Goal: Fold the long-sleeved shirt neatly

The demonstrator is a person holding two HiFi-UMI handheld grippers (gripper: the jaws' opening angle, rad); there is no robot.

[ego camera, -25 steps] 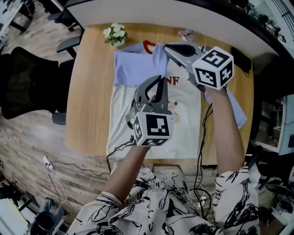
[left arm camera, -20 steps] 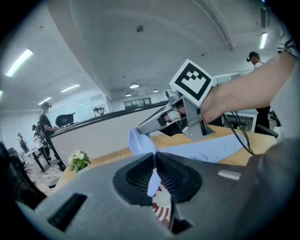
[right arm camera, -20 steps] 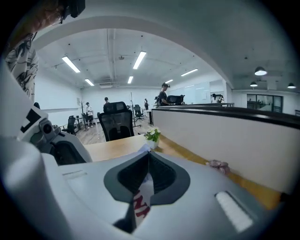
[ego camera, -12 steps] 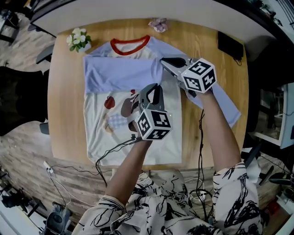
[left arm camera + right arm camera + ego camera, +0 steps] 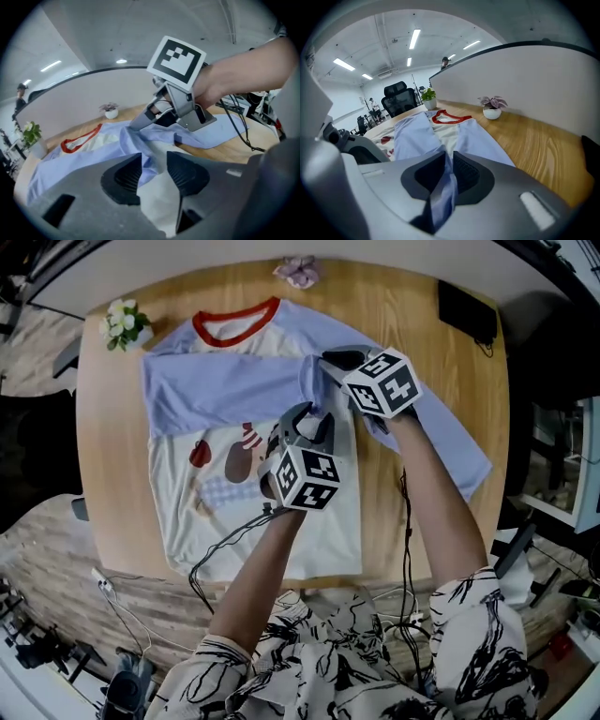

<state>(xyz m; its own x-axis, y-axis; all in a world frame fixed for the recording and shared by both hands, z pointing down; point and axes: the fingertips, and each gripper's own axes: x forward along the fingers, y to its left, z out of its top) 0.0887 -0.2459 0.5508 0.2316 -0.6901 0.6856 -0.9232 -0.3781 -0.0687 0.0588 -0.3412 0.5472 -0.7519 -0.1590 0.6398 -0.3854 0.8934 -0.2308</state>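
Note:
A long-sleeved shirt [image 5: 216, 512] with a cream body, lilac sleeves and a red collar [image 5: 234, 322] lies flat on the wooden table [image 5: 112, 474]. One sleeve [image 5: 225, 390] is folded across the chest. My right gripper [image 5: 326, 360] is shut on that sleeve's end; lilac cloth [image 5: 446, 176] is pinched between its pads. My left gripper [image 5: 305, 416] sits just in front of it, low over the shirt. Its jaws have just been opening, and a lilac fold [image 5: 146, 161] lies loose between them. The other sleeve [image 5: 450, 442] stretches out to the right.
A pot of white flowers [image 5: 122, 322] stands at the table's far left corner, and a small pink plant [image 5: 298, 270] at the far edge. A black object [image 5: 467, 310] lies at the far right. Cables [image 5: 225, 545] trail from the grippers over the near edge.
Both grippers have come down towards the shirt with the sleeve, which now lies across the chest. The left gripper's jaws stand wider apart than before.

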